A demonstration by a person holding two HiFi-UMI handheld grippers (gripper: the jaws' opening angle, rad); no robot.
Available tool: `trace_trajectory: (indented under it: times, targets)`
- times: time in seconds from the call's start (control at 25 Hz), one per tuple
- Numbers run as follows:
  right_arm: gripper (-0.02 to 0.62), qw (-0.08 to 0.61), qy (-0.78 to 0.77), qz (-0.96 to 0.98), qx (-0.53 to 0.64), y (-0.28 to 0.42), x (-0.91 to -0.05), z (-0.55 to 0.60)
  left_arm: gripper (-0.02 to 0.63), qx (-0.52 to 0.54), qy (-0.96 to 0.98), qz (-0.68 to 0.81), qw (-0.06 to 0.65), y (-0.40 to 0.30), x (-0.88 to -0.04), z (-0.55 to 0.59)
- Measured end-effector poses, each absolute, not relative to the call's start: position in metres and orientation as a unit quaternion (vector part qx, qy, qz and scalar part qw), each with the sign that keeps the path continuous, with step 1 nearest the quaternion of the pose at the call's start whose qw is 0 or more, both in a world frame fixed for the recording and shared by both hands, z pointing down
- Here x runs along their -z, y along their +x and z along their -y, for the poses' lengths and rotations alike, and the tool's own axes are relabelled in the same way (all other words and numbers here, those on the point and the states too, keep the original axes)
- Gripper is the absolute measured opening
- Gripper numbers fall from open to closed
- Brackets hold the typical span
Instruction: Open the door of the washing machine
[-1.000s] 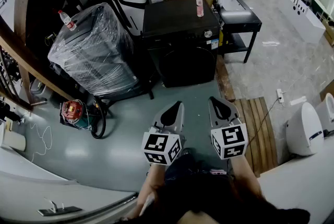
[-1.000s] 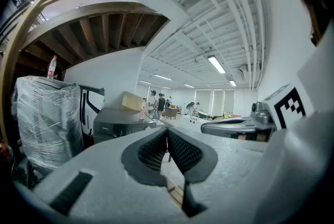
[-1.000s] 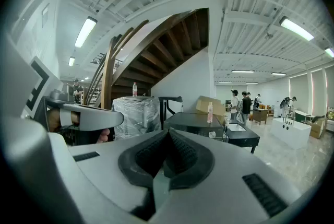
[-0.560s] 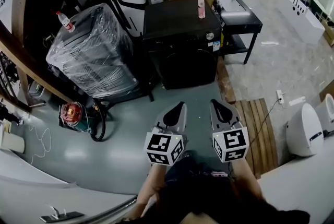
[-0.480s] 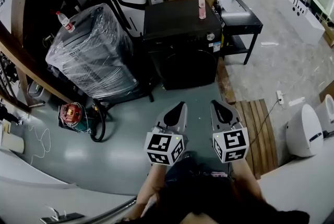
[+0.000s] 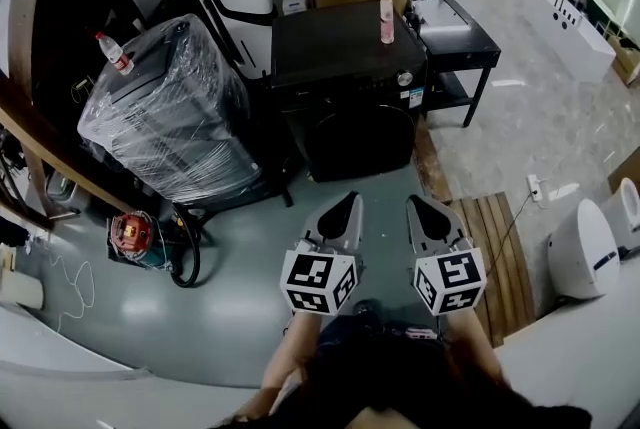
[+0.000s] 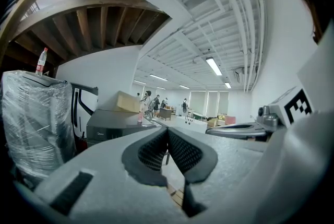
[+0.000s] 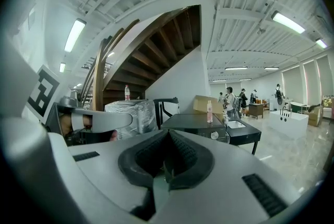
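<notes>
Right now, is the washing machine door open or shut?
Shut: the round door lies flush in the washing machine front; left tool and right tool are short of it.

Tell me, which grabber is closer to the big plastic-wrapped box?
Left. The left gripper is below and right of the plastic-wrapped box; the right gripper is even farther right.

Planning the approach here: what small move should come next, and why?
Probably step closer to the washing machine: its front door looks closed, and the left gripper and right gripper, both shut and empty, hang well short of it.
</notes>
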State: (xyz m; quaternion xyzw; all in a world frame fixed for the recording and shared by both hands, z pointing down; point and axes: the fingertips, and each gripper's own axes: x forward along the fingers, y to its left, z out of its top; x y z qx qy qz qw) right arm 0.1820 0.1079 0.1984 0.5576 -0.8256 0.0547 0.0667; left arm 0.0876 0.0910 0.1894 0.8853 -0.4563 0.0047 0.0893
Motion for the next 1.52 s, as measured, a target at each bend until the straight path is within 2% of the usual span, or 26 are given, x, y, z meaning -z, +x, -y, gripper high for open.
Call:
trace_trajectory:
  times: [0.2, 0.76, 1.52]
  targets:
    - [-0.009, 0.081, 0.574, 0.814, -0.03, 0.175, -0.195, -0.092, 0.011, -0.005, 0.891, 0.445, 0.093, 0.084, -0.189, -0.071]
    - [-0.009, 0.066, 0.601, 0.796, -0.037, 0.182, -0.196, -0.052, 0.012, -0.007, 0.908, 0.41, 0.09, 0.104, -0.189, -0.023]
    - [-0.009, 0.1, 0.596, 0.795, -0.046, 0.256, -0.218, 0.07, 0.011, 0.004, 0.888, 0.449, 0.1, 0.166, -0.199, 0.095]
